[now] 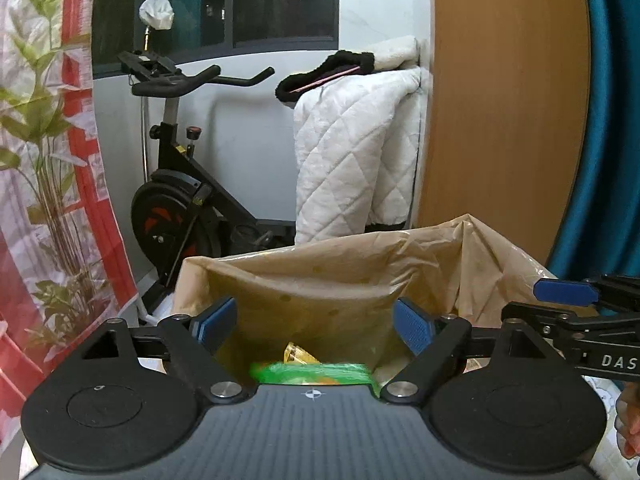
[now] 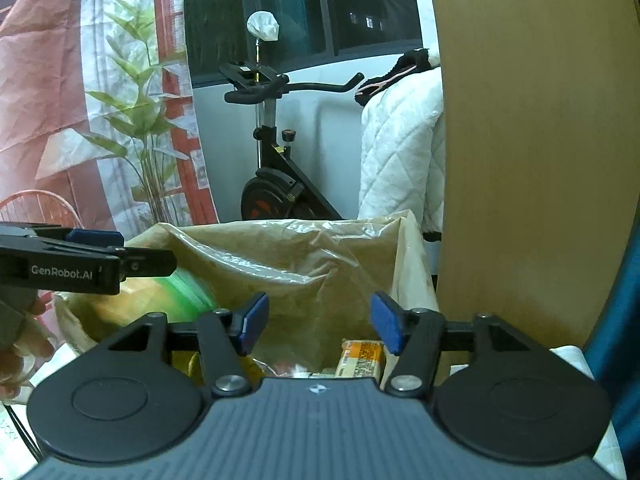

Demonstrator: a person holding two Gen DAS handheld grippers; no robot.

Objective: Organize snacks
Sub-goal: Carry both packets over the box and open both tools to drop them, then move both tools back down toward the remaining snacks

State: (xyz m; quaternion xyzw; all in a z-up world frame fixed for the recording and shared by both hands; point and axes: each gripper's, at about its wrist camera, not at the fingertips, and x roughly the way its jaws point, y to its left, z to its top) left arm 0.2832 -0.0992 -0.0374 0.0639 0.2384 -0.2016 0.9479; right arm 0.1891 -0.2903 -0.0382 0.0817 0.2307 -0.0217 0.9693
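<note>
A tan plastic bag stands open in front of both grippers; it also shows in the right wrist view. My left gripper is open and empty above its mouth. A green snack packet, blurred, lies below the left gripper inside the bag, and shows in the right wrist view under the left gripper's body. My right gripper is open and empty over the bag. An orange snack pack lies in the bag below it. The right gripper's fingers show at the right of the left wrist view.
A black exercise bike stands behind the bag by the window wall. A white quilted blanket hangs beside a wooden panel. A printed curtain hangs at the left. A blue curtain is at the right.
</note>
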